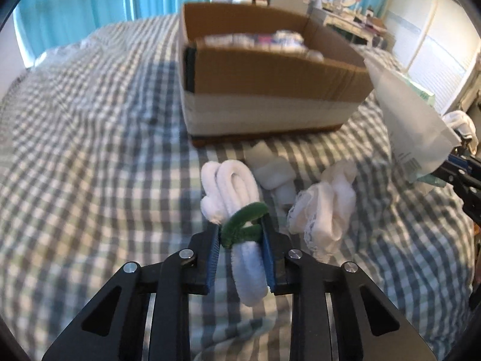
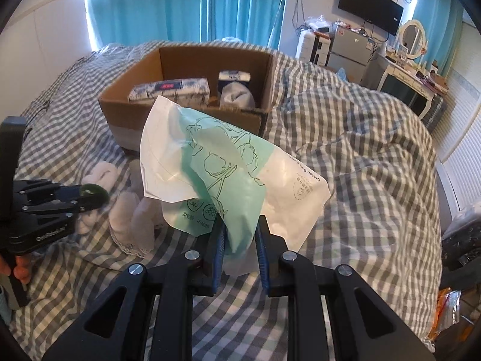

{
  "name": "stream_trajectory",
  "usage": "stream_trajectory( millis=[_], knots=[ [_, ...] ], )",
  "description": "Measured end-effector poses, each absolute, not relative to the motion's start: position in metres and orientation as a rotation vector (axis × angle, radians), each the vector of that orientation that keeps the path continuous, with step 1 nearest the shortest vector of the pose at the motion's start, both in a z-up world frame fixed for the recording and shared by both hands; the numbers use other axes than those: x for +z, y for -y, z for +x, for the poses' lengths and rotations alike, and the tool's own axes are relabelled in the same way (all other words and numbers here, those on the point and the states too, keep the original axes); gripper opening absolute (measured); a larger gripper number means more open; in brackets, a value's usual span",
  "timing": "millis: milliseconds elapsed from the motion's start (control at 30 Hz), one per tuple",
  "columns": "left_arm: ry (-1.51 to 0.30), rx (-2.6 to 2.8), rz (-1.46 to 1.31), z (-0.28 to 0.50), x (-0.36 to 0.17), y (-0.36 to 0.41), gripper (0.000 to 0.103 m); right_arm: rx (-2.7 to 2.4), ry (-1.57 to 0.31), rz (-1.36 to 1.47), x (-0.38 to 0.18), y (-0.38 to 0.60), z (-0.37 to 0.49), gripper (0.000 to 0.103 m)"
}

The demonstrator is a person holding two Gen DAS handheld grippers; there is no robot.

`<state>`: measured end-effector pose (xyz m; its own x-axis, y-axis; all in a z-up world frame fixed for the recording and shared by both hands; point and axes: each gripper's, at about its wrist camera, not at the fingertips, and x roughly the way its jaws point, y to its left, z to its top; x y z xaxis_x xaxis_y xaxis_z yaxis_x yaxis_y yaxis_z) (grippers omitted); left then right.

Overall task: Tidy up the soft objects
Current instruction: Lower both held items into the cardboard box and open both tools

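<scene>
White fuzzy cord (image 1: pixel 237 210), folded in loops and tied with a green fuzzy twist (image 1: pixel 245 225), is sitting clamped in the left gripper (image 1: pixel 240 246) above the checked bedspread (image 1: pixel 90 150). Right gripper (image 2: pixel 239 240) is pinching a white-and-mint plastic bag (image 2: pixel 228 162) reading "Cotton Soft", before the cardboard box (image 2: pixel 186 90).

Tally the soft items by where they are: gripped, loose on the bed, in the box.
Gripped: 2, white bundle in left gripper, cotton pad bag in right gripper
Loose on bed: 2
In cardboard box: 3 visible
Total: 7
</scene>
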<state>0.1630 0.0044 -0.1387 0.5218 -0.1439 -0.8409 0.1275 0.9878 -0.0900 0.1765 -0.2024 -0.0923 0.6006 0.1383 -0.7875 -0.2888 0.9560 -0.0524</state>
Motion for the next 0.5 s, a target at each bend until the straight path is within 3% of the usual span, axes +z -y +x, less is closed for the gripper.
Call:
stream_trajectory(
  millis=[267,500],
  knots=[
    [-0.863,-0.186,0.014,0.153,-0.065,-0.012,0.025,0.245,-0.788,-0.192,-0.038,0.200,0.168,0.019],
    [-0.749,-0.197,0.037,0.195,-0.008,-0.006,0.025,0.251,-0.690,-0.214,0.016,0.190,0.198,0.019]
  ],
)
